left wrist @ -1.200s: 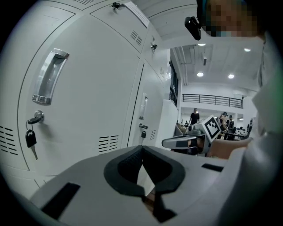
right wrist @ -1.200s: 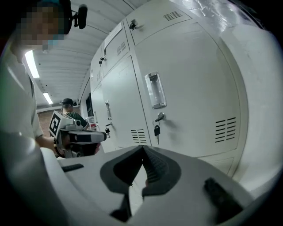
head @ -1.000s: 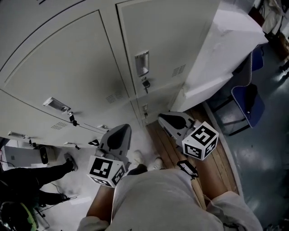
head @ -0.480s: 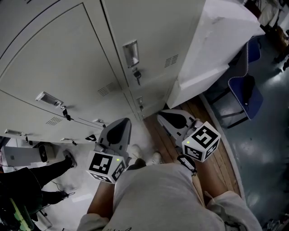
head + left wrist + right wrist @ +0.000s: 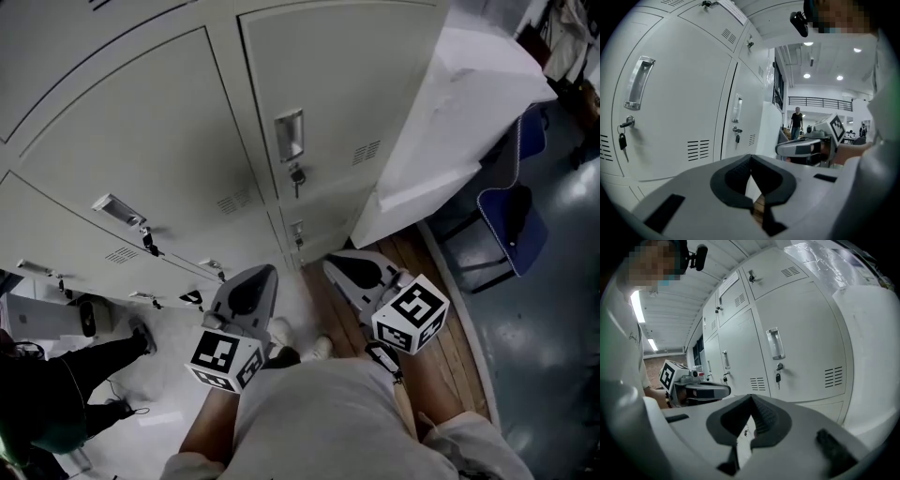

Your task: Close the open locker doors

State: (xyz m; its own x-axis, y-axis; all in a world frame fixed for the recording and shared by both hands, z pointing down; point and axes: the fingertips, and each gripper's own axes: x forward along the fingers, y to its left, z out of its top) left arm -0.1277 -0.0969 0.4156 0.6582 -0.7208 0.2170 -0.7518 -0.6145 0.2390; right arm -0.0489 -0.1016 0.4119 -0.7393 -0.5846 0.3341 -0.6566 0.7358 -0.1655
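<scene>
Grey-white locker doors (image 5: 169,150) fill the upper head view, and every door I see lies flush with its frame. The nearest right door (image 5: 347,84) has a chrome handle (image 5: 289,136) and a key (image 5: 298,176) in its lock. My left gripper (image 5: 261,277) and right gripper (image 5: 336,265) hover low before the lockers, both shut and holding nothing, touching no door. In the left gripper view the jaws (image 5: 751,159) meet in front of a closed door (image 5: 675,103). The right gripper view shows its jaws (image 5: 751,398) pressed together below another closed door (image 5: 801,343).
A white wrapped block (image 5: 459,103) stands against the lockers' right end, with blue chairs (image 5: 511,220) beyond it. A wooden floor strip (image 5: 450,347) runs under my right arm. A person in black (image 5: 56,375) is at lower left. Another person (image 5: 795,123) walks far off.
The head view has swung slightly, shifting the lockers in the picture. Both grippers stay shut in nearly the same places. No door has moved.
</scene>
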